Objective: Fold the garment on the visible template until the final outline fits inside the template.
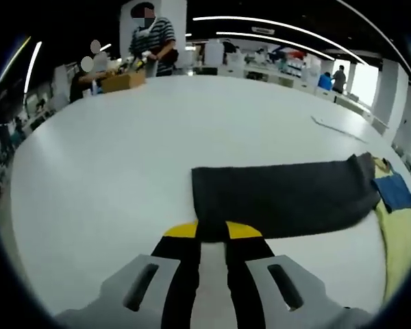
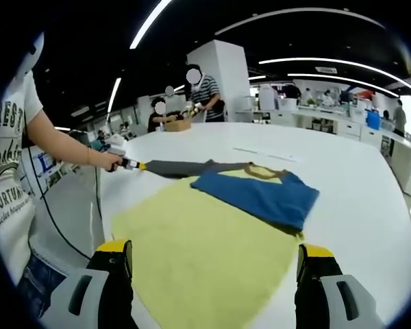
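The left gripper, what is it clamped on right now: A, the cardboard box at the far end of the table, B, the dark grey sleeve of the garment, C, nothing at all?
B: in the left gripper view the left gripper has its jaws closed on the edge of the dark grey sleeve, stretched out across the white table.

Blue shirt (image 2: 260, 195) w/ dark grey sleeve (image 2: 181, 166) stretched out left, lying flat on yellow template (image 2: 205, 257), toward its far right; sleeve end overhangs template onto table.
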The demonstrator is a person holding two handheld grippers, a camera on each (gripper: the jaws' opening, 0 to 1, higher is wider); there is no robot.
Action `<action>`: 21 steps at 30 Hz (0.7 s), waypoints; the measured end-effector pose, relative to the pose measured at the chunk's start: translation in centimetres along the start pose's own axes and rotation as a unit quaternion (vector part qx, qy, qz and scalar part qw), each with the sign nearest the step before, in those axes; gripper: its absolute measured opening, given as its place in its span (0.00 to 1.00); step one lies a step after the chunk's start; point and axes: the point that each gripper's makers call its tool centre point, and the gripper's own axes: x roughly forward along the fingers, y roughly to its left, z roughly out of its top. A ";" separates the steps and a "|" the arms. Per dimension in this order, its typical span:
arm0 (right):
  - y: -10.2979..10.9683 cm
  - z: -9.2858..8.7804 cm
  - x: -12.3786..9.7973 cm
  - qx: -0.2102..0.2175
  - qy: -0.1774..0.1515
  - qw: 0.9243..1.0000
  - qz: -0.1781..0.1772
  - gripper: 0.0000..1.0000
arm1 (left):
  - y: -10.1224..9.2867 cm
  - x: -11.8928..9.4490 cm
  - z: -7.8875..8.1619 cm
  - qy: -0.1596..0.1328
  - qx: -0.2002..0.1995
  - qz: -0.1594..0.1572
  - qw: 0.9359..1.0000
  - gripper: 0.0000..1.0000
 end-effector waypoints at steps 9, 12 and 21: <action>0.0 -0.1 -0.1 -0.001 0.000 1.000 0.002 0.99 | -0.6 0.2 0.1 0.000 -0.026 -0.006 1.000 0.01; 0.0 0.0 -0.1 -0.001 -0.003 1.000 0.002 0.99 | -0.7 0.1 0.2 0.002 -0.026 -0.009 1.000 0.01; 0.1 -0.1 -0.3 -0.003 -0.004 1.000 0.000 0.99 | -1.3 -0.4 0.9 -0.009 -0.034 -0.020 0.999 0.01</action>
